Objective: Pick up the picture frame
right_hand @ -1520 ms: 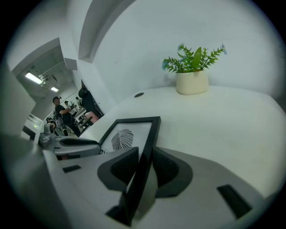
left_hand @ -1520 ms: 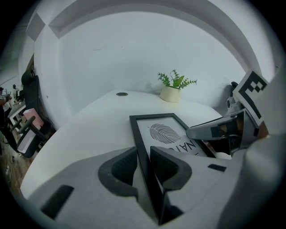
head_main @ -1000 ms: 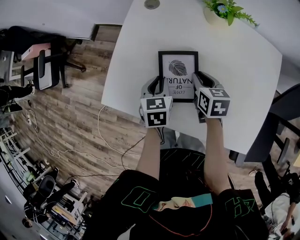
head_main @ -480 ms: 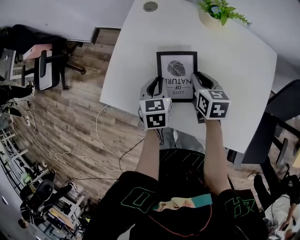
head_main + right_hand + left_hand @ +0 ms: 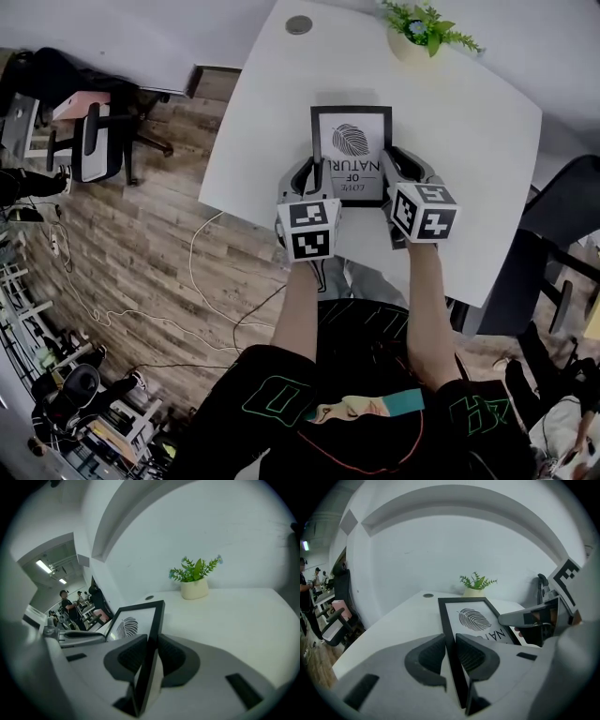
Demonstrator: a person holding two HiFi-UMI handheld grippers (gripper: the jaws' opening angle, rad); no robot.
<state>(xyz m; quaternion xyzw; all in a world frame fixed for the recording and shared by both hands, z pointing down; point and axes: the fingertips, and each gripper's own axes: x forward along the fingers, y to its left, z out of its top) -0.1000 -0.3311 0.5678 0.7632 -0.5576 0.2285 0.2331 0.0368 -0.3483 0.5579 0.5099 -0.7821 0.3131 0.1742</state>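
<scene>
The picture frame [image 5: 352,150] is black, with a white print of a leaf and some words. Both grippers hold it by its side rails, a little above the white table [image 5: 469,141], with its far end raised. My left gripper [image 5: 310,178] is shut on the left rail. In the left gripper view the pads [image 5: 426,658] press that rail of the frame [image 5: 471,616]. My right gripper [image 5: 397,172] is shut on the right rail. In the right gripper view the dark edge of the frame [image 5: 140,620] stands between the pads [image 5: 173,656].
A small potted plant [image 5: 424,28] stands at the table's far edge, behind the frame. A round cable grommet [image 5: 299,24] sits at the far left corner. An office chair [image 5: 94,141] stands on the wood floor at left, a dark chair [image 5: 562,216] at right.
Both grippers have risen together with the frame clamped between them. The frame has come up off the table and its shadow shows beyond its far end.
</scene>
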